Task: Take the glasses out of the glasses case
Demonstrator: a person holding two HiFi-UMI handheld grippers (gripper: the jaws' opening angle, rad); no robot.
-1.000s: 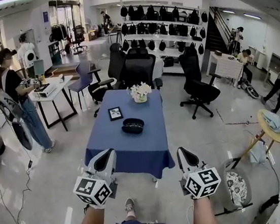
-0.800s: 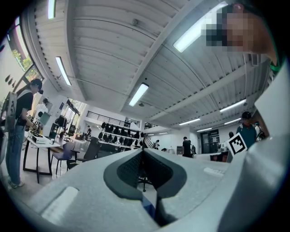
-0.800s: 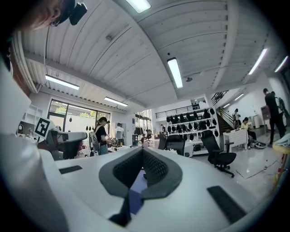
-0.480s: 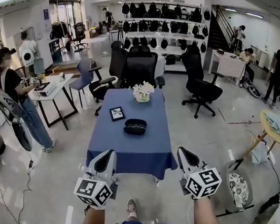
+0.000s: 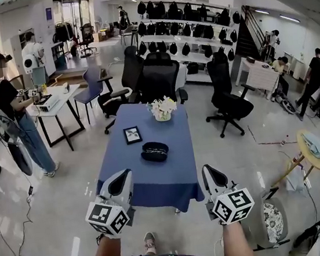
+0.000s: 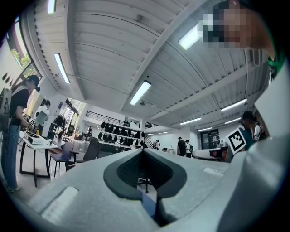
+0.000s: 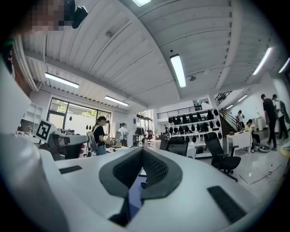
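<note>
Okay, left claw and right claw are both pressed together, empty, held short of the tabletop. The glasses case sits ahead between them, well apart, long axis crosswise, marginally nearer the left.

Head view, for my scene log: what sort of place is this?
Probably an open-plan office or workshop hall: black office chairs behind the blue-clothed table, a wall rack of dark bag-like items, and a white desk with people standing by it.
</note>
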